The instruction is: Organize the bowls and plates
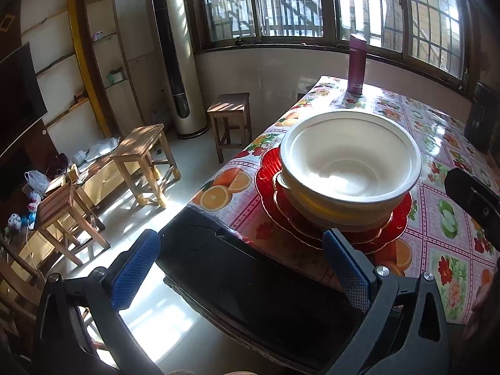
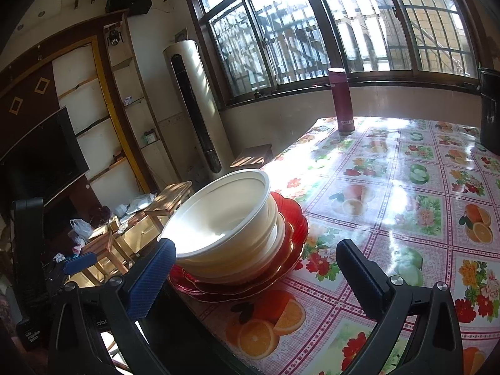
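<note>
From the left wrist, the left tool [image 1: 245,273] hangs with its blue-padded fingers spread wide and nothing between them, held off the near corner of the counter [image 1: 437,162]. Just ahead of its right finger sits the stack – white bowls [image 1: 350,162] nested one inside another on top of red plates [image 1: 337,218], all close to the counter's corner. Far beyond the stack, at the back edge, a maroon bottle [image 1: 356,64] stands upright. Off to the tool's left, down on the floor, are wooden stools [image 1: 143,162]. A dark part of the other tool shows at the right edge.

From the right wrist, the right tool [image 2: 256,275] is also spread apart and empty, hovering over the counter [image 2: 406,187]. The white bowls [image 2: 225,218] rise just ahead of its left finger, tilted in this view, with the red plates [image 2: 290,215] under them; the tool touches neither. The maroon bottle [image 2: 342,100] stands far ahead, near the window.
</note>
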Motion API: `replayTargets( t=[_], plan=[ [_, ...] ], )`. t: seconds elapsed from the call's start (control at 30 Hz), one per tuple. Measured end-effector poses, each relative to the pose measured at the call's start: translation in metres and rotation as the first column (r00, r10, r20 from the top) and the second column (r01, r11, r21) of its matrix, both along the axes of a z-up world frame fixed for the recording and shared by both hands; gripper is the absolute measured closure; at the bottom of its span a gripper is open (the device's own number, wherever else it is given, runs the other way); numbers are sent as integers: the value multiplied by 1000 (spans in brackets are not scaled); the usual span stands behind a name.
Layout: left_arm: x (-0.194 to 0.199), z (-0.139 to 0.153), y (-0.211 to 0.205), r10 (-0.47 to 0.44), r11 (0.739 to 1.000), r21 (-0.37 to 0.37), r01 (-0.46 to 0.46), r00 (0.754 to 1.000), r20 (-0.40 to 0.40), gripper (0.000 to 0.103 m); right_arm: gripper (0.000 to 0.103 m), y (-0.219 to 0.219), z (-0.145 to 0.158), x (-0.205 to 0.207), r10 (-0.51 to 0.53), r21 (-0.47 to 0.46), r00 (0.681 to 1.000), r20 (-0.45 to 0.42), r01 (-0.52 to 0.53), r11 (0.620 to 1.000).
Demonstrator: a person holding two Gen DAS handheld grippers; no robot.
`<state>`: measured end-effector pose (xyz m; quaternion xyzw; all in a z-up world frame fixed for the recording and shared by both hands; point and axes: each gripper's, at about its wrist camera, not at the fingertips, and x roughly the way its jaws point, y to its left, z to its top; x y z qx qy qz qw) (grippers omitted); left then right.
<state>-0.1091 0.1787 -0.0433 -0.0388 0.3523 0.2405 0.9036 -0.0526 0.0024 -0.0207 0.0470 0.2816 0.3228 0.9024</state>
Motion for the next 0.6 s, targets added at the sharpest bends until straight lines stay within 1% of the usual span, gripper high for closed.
replayTargets(
  t=[0.2,0.3,0.47,0.6],
  plan=[
    [-13,7,9,41,999,-3,-41,999,15,0,0,14,7,-7,50,-9,998,40,-50,999],
    [-15,9,10,45,999,-2,-45,999,19,0,0,19,10,-10,64,-9,997,48,-64,998],
    [-17,11,4,27,1000,4,-27,999,28,0,0,18,15,-13,68,-2,996,59,-68,998],
    [-20,15,0,28,999,20,-29,998,58,0,0,16,14,-13,64,-1,996,56,-64,998]
  ],
)
